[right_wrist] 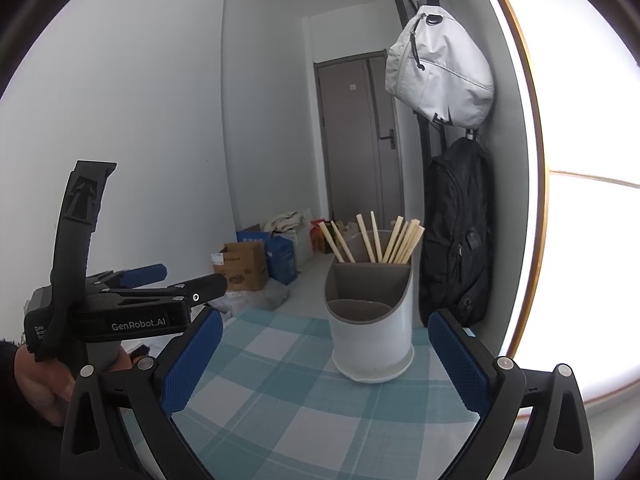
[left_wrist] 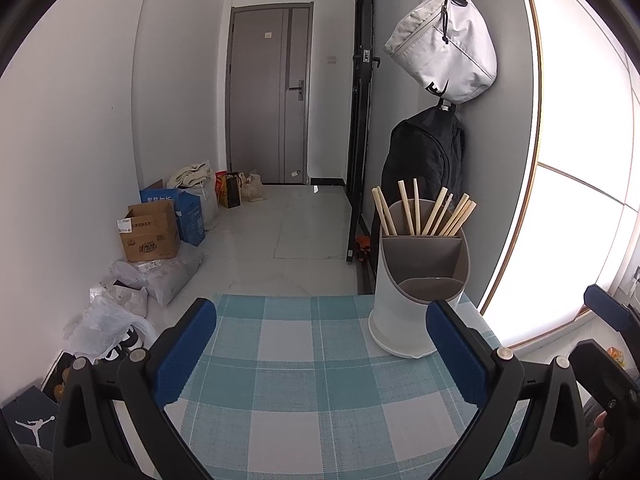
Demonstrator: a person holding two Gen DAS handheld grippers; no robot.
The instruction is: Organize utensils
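A white utensil holder (left_wrist: 416,312) with a grey inner divider stands on the teal checked tablecloth (left_wrist: 304,380) at the far right. Several wooden chopsticks (left_wrist: 424,212) stand upright in its rear compartment; the front compartment looks empty. My left gripper (left_wrist: 320,344) is open and empty, just short and left of the holder. In the right wrist view the holder (right_wrist: 372,328) with its chopsticks (right_wrist: 384,240) stands ahead between the fingers. My right gripper (right_wrist: 324,348) is open and empty. The left gripper (right_wrist: 132,304) shows at the left of that view.
A white bag (left_wrist: 444,44) and a black backpack (left_wrist: 428,160) hang on the wall behind the holder. Cardboard boxes (left_wrist: 152,236) and plastic bags (left_wrist: 108,320) line the floor at the left. A bright window (left_wrist: 580,140) is on the right. The cloth's far edge (left_wrist: 288,298) drops to the floor.
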